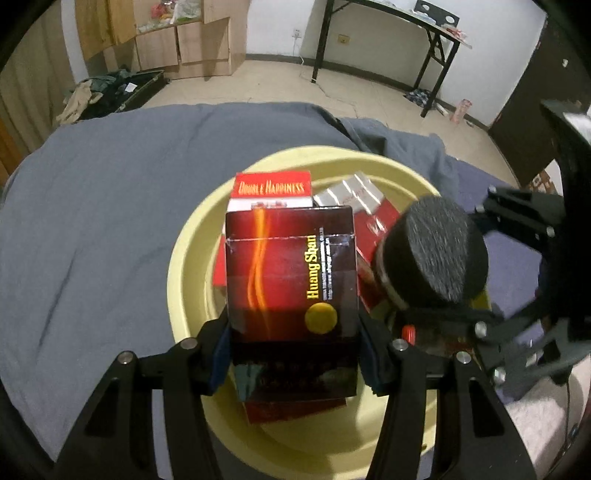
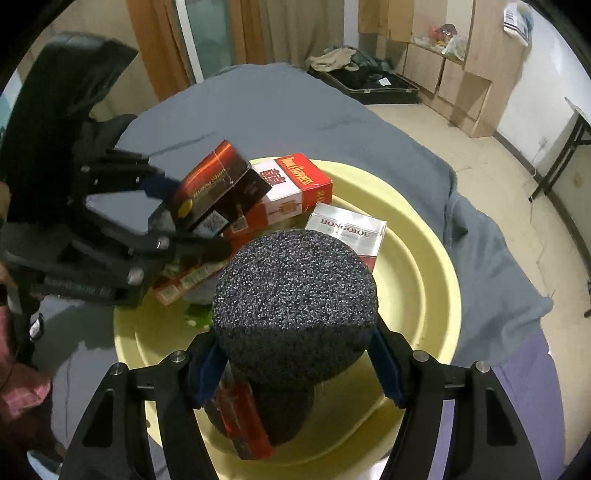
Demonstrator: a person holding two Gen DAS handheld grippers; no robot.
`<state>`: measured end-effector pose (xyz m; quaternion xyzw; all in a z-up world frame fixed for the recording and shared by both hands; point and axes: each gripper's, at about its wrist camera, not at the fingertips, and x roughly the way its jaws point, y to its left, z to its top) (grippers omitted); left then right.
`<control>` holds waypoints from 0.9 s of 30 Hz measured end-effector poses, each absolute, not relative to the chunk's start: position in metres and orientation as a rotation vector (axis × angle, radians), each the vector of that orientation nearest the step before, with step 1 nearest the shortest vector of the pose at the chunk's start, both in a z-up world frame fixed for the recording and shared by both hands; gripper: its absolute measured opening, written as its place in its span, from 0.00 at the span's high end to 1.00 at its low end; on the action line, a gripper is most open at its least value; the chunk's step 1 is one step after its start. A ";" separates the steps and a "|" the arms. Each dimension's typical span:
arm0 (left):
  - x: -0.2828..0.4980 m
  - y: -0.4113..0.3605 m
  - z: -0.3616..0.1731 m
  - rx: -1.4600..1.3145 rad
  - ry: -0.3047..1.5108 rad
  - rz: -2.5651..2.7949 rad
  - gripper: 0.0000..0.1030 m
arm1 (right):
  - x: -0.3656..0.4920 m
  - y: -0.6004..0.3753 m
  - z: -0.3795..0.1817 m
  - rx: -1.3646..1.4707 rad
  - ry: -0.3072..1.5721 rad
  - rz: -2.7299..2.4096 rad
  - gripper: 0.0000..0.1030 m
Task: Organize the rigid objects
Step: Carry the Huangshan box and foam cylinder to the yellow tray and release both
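Note:
My left gripper (image 1: 293, 354) is shut on a dark red Huang Shan cigarette box (image 1: 291, 273), held tilted over a yellow basin (image 1: 184, 258). In the basin lie a red-and-white Double Happiness box (image 1: 273, 188) and a silver-and-red box (image 1: 354, 194). My right gripper (image 2: 295, 365) is shut on a jar with a round black speckled lid (image 2: 295, 295), also above the basin (image 2: 436, 288). In the right wrist view the left gripper (image 2: 188, 216) holds the dark box (image 2: 218, 181) over the Double Happiness box (image 2: 295, 184), next to the silver box (image 2: 345, 229). Another red box (image 2: 240, 421) lies under the jar.
The basin rests on a grey-blue bedsheet (image 2: 277, 110). An open suitcase (image 2: 369, 85) with clothes lies on the floor beyond, near wooden cabinets (image 2: 461, 74). A black folding table (image 1: 388, 22) stands by the wall. A pink plaid sleeve (image 2: 18, 395) shows at the left.

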<state>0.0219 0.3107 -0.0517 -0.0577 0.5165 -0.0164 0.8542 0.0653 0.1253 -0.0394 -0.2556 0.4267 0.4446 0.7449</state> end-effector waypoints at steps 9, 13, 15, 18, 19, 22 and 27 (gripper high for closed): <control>0.023 0.312 -0.047 -0.124 1.065 0.035 0.11 | 0.055 0.149 -0.051 -0.564 0.932 0.957 0.20; 0.006 0.308 -0.033 -0.181 0.992 0.015 0.00 | 0.053 0.133 -0.034 -0.474 0.920 0.965 0.03; 0.003 0.303 -0.028 -0.179 0.990 0.002 0.00 | 0.053 0.124 -0.027 -0.471 0.901 0.973 0.00; 0.000 0.296 -0.019 -0.156 0.981 0.000 0.00 | 0.049 0.113 -0.018 -0.482 0.858 0.982 0.00; -0.001 0.294 -0.017 -0.151 0.977 0.007 0.00 | 0.048 0.110 -0.016 -0.473 0.856 0.987 0.00; 0.000 0.292 -0.013 -0.170 0.977 0.017 0.00 | 0.046 0.103 -0.016 -0.473 0.867 0.984 0.00; -0.005 0.286 -0.007 -0.169 0.957 0.043 0.00 | 0.038 0.087 -0.012 -0.501 0.854 0.967 0.00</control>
